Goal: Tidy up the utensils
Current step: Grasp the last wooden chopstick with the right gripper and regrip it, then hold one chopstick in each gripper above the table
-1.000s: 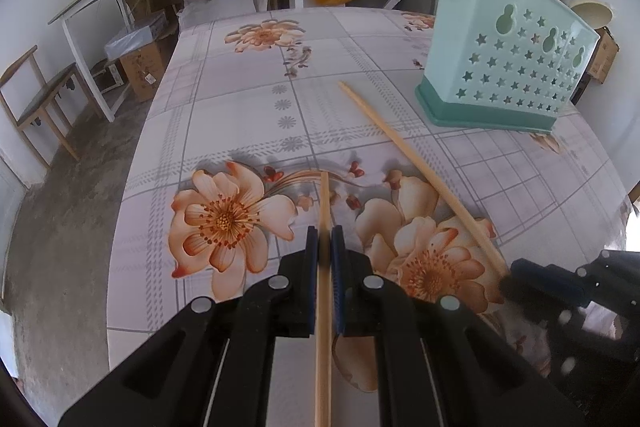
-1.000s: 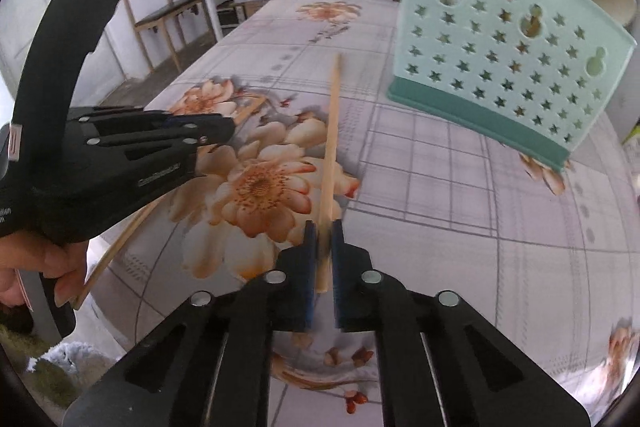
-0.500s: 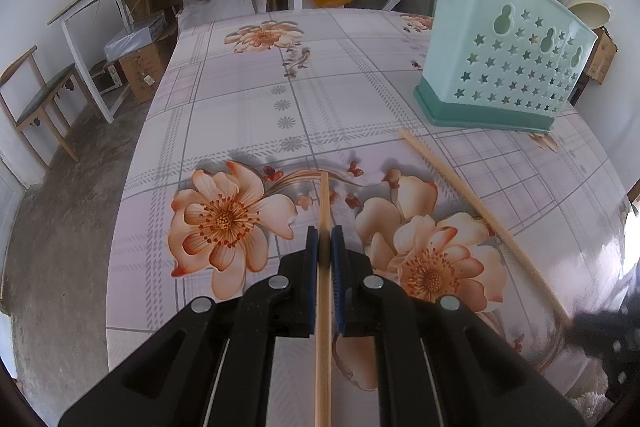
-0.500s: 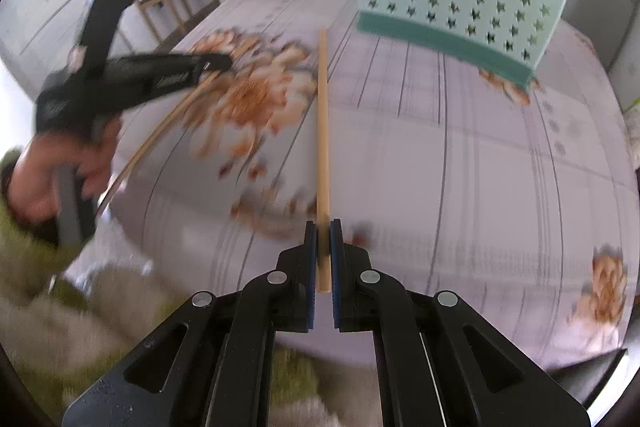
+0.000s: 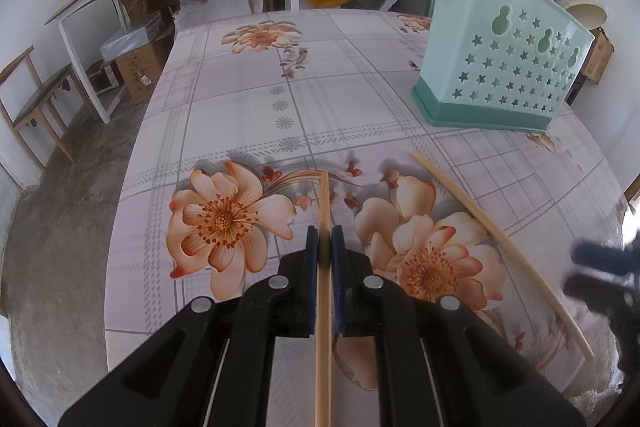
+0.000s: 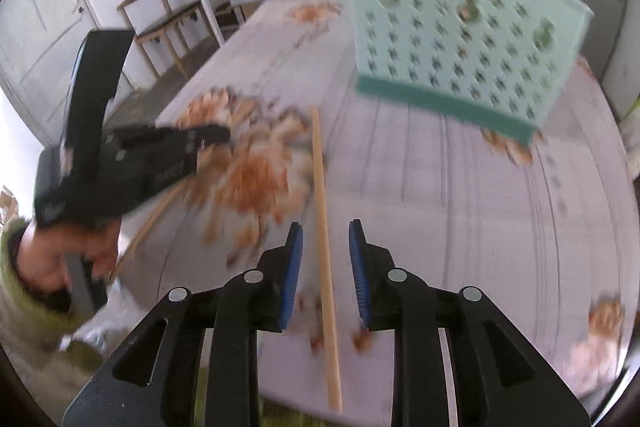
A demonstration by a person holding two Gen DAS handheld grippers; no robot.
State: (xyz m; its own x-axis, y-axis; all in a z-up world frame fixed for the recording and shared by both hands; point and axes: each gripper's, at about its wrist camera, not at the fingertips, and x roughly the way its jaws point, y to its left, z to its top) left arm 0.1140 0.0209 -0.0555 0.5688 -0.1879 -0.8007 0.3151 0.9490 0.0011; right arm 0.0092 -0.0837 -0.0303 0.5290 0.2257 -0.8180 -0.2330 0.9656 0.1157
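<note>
Both wrist views look steeply down, close, sharing the floral table (image 5: 248, 99) and caddy (image 6: 460, 39).

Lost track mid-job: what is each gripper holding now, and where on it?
Left gripper pinches a chopstick partway along its shaft. Right gripper is opening; its chopstick lies unpressed between the pads.

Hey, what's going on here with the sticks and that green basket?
A person is sorting chopsticks on a flowered table with a gripper in each hand. The left gripper is shut on one chopstick. The right gripper is opening, and the second chopstick sits loose between its jaws, touching neither pad. The mint utensil basket stands upright further back, already holding a few utensils.
</note>
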